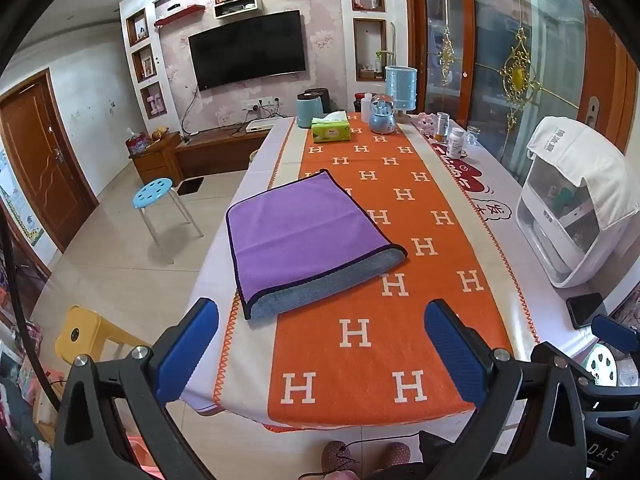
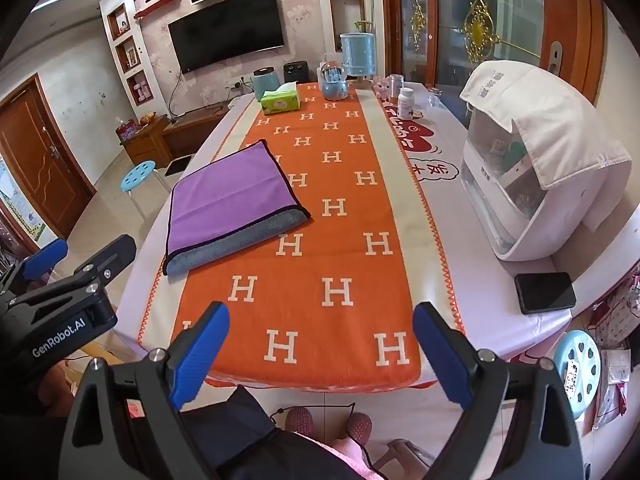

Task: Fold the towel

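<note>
— Where are my fingers?
— I see both the left gripper and right gripper spread wide, holding nothing, at the desk's near edge.
— The towel?
— Folded, farther off, left of both, untouched.

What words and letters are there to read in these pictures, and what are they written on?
"H", many times over: orange table runner.
"GenRobot.AI": left gripper, on its black body as seen from the right wrist view.
"DAS", cut off at the picture's edge: right gripper, on its black body.
Chinese characters in cloud shapes: white tablecloth.
Too small or blurred to read: tissue box, pill bottle, white cloth over the appliance.
</note>
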Tool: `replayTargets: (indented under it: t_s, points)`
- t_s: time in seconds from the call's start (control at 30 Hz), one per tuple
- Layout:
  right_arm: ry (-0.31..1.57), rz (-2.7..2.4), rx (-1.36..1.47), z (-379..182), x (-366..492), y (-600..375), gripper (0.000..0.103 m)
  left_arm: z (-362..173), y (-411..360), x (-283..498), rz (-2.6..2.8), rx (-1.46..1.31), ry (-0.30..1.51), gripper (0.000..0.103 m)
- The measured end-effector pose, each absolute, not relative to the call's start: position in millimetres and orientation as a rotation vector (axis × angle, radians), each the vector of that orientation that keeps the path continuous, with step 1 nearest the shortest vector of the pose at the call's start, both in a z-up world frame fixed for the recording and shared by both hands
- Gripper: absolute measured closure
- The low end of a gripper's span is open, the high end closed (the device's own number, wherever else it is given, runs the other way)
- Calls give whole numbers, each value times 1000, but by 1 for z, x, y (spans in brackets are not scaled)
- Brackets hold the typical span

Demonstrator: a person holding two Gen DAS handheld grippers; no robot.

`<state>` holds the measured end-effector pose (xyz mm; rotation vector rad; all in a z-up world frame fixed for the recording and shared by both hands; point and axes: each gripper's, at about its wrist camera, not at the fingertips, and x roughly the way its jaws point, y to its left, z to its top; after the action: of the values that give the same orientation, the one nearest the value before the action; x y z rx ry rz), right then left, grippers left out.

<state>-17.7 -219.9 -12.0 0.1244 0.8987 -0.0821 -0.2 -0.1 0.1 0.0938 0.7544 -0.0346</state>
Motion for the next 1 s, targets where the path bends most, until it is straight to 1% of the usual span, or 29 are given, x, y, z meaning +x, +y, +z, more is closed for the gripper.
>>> replayTargets:
  t_s: [1.0]
  points:
    - [925, -92, 130, -17, -13, -222, 10, 5, -2, 7, -85, 65, 749, 1]
